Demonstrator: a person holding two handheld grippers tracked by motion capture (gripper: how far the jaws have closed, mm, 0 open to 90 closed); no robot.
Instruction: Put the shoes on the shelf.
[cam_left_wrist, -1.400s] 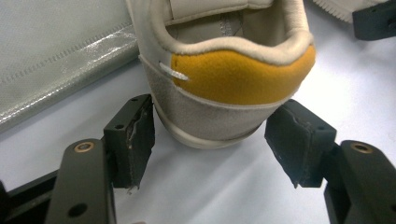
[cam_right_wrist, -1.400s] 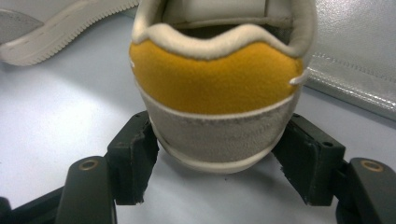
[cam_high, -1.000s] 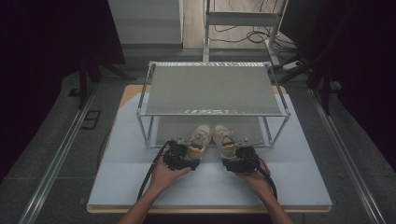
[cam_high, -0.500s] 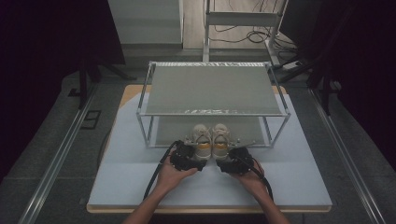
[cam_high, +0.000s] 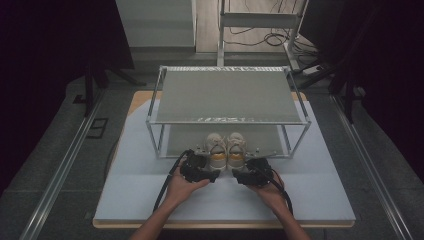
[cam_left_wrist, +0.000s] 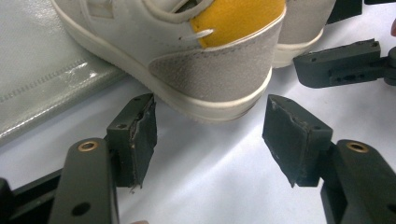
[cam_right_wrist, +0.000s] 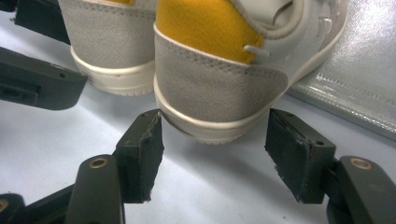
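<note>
A pair of white shoes with yellow heel patches stands side by side, toes on the rack's lower shelf (cam_high: 260, 135). In the left gripper view the left shoe (cam_left_wrist: 210, 70) has its heel just beyond my left gripper (cam_left_wrist: 210, 121). Its jaws have just been opening; the pads stand apart and do not press on anything. In the right gripper view the right shoe (cam_right_wrist: 219, 88) sits heel-first just ahead of my right gripper (cam_right_wrist: 212, 135), also open. From above, both grippers, left (cam_high: 210, 171) and right (cam_high: 240, 174), sit right behind the shoes (cam_high: 226, 150).
A metal-framed two-tier rack (cam_high: 227, 95) stands mid-table on a pale blue mat (cam_high: 130, 195). The silvery lower shelf (cam_left_wrist: 42, 70) lies under the toes. Each gripper view shows the other gripper's jaw (cam_left_wrist: 341, 70) close beside it. Cables trail back from both grippers.
The two shoes, apart a second ago, now stand together and farther in under the rack. Both hands moved inward with them and now sit just behind the heels.
</note>
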